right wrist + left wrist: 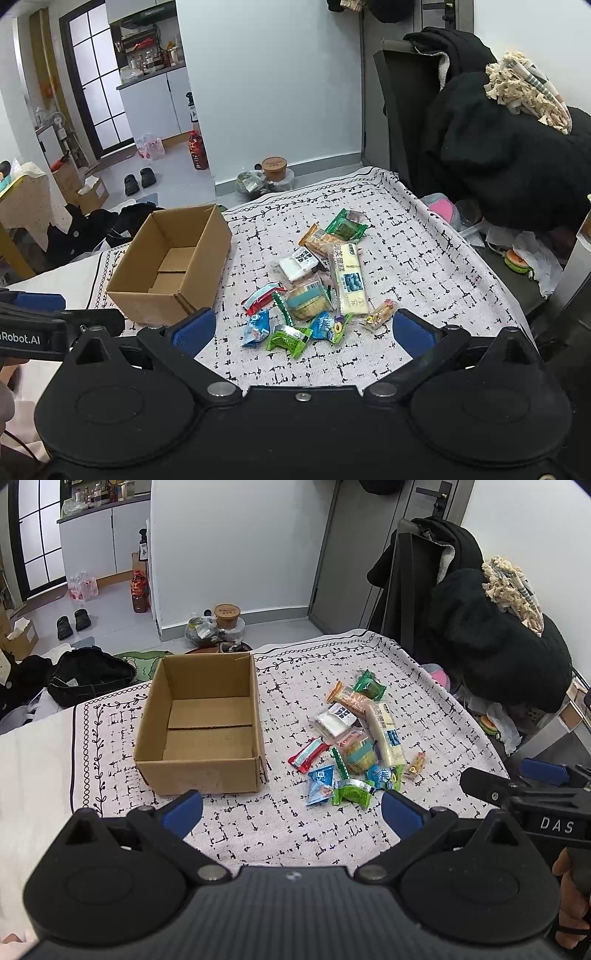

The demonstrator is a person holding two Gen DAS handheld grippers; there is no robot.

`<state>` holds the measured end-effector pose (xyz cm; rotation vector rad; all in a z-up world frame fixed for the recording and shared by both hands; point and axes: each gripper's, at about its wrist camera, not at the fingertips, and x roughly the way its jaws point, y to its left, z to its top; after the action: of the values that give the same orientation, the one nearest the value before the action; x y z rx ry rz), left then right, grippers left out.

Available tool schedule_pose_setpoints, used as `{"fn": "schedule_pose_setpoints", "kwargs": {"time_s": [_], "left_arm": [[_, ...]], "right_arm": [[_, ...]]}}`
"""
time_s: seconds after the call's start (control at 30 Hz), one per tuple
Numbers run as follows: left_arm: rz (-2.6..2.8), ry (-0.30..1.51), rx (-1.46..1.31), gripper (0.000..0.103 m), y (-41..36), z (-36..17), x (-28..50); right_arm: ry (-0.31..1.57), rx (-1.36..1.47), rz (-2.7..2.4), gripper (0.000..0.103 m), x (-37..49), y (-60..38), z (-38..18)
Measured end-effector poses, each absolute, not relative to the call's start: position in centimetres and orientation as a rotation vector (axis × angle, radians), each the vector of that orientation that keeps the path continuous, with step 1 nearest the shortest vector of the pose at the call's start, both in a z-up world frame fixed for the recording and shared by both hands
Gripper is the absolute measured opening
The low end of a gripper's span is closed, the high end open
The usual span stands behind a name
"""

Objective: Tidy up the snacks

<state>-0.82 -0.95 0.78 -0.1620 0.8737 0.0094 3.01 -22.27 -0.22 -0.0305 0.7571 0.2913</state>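
Both jaws spread, snacks (314,288) ahead, untouched.

A lived-in home: kitchen cabinets (147,107), slippers (138,181) on floor, coats (480,627) heaped nearby.

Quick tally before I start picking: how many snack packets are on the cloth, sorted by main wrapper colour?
Green: 2, far one and near one
Blue: 2, left and right
Orange: 1
Red: 1
White or clear: 2, rice-cake pack and cracker pack
Pale yellow bar: 1
Small candy: 1
Total: 10, all outside the cardboard box
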Motion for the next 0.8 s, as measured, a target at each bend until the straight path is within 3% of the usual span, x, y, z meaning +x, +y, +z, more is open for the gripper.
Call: {"fn": "schedule_pose_setpoints", "kwargs": {"time_s": [0.8], "left_arm": [[0.004, 0.872, -0.17, 0.102, -0.77, 0.98, -0.95]], "right_arm": [[0.759, -0.038, 0.29, 0.103, 2.73, -21.82, -0.19]]}}
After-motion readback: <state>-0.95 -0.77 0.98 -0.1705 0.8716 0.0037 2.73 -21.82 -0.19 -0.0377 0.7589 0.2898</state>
